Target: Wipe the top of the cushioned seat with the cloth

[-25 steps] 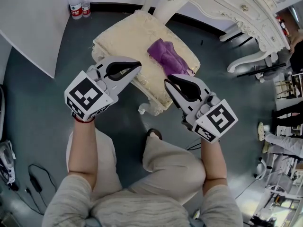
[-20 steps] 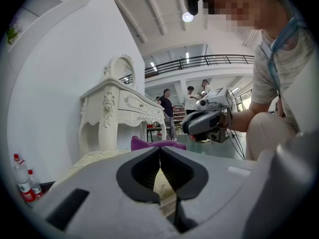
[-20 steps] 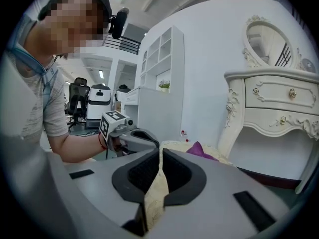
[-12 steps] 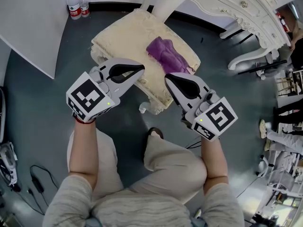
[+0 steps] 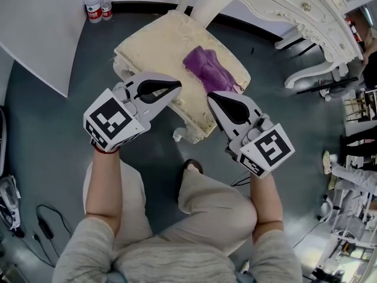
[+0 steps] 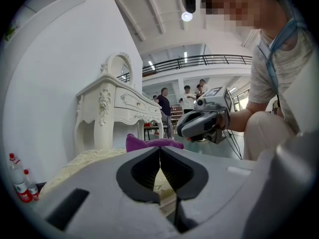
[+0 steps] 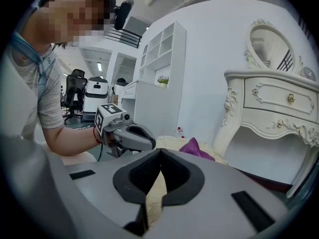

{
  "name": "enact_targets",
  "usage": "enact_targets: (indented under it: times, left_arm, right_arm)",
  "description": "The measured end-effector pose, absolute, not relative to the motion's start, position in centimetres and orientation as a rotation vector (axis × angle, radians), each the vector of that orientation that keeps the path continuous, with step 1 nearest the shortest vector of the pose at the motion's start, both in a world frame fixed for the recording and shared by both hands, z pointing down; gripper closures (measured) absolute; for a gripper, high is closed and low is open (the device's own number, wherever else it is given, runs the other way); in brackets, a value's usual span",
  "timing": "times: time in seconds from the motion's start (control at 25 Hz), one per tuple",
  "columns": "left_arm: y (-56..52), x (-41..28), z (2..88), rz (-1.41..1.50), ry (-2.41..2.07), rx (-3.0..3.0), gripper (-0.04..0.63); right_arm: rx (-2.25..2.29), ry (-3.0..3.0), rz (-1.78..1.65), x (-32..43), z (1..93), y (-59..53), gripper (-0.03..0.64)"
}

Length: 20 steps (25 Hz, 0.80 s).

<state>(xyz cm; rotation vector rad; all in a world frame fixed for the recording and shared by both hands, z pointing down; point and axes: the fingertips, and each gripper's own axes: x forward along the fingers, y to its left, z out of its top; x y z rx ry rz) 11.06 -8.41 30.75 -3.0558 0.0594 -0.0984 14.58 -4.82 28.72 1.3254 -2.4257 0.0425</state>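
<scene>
The cream cushioned seat [image 5: 154, 40] stands on the grey floor in front of me. A crumpled purple cloth [image 5: 207, 68] lies on its right part, untouched. My left gripper [image 5: 177, 86] hovers at the seat's near edge, shut and empty. My right gripper [image 5: 210, 96] hangs just right of it, near the seat's front corner; its jaws have just been closing and are shut with nothing between them. In the left gripper view the cloth [image 6: 149, 142] shows beyond the shut jaws [image 6: 159, 151]. In the right gripper view the cloth [image 7: 197, 148] lies past the shut jaws [image 7: 159, 153].
A white carved dressing table [image 5: 294, 10] stands behind and right of the seat. Two water bottles [image 5: 97, 5] sit by the wall next to a white panel [image 5: 35, 34]. Cables [image 5: 41, 229] lie on the floor at the left. My knees are below the grippers.
Both grippers stay almost where they were, at the seat's near edge. The right gripper's jaws look a little narrower than a second ago. The cloth has not moved.
</scene>
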Motion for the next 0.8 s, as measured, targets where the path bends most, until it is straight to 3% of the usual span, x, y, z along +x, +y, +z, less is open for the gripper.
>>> enact_targets:
  times: [0.8]
  left_arm:
    - [-7.9,11.13,31.05,-0.121,0.024,-3.054,0.581]
  right_arm:
    - [1.318,-2.426,0.043,14.3,28.83,-5.03,0.609]
